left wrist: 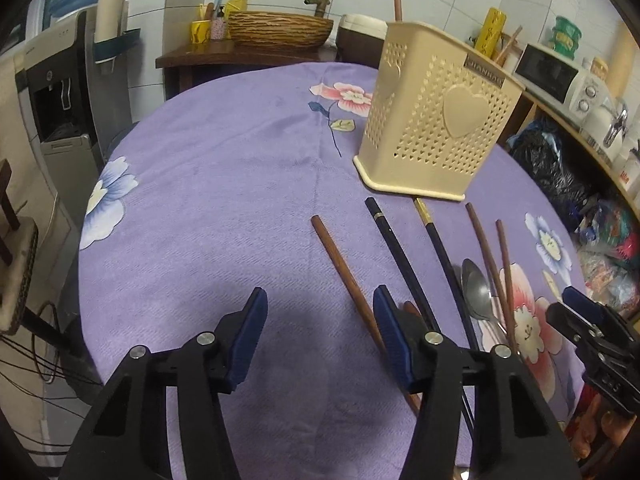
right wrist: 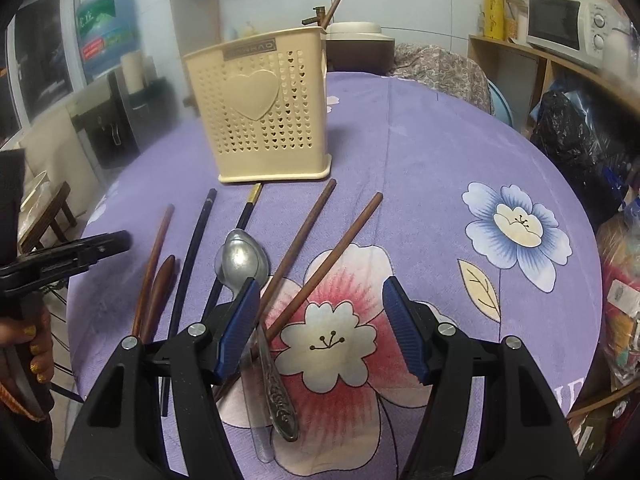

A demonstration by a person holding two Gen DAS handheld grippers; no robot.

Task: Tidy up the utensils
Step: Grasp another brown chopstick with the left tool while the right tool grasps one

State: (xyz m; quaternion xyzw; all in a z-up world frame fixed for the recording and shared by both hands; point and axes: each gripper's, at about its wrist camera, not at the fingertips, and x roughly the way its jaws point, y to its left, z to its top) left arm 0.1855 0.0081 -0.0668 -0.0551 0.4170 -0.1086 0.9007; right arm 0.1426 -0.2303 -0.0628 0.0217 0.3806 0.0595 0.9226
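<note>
A cream perforated utensil holder [left wrist: 436,120] with a raised heart on its side stands upright on the purple flowered cloth of the tabletop [left wrist: 224,184]. Its opening faces away from both cameras, so what lies inside cannot be told. All the utensils in view lie loose on the cloth in front of it: a brown chopstick [left wrist: 344,276], two dark chopsticks [left wrist: 400,256], a pair of brown chopsticks [left wrist: 494,268] that cross, and a metal spoon [left wrist: 476,292].

The left hand-held gripper [left wrist: 318,300] hangs low over the cloth with its blue pads apart; nothing sits between them, and the brown chopstick runs just beside its right pad. The right hand-held gripper [right wrist: 320,292] also has its pads apart, over a pink flower, holding nothing; the crossed brown chopsticks reach in by its left pad.

Only the right wrist view shows the spoon's embossed handle [right wrist: 280,396], a wooden spoon [right wrist: 162,284] beside the leftmost chopstick, and the person's hand [right wrist: 34,344] on the left tool. Only the left wrist view shows a woven basket [left wrist: 280,28] on a dark side table behind.
</note>
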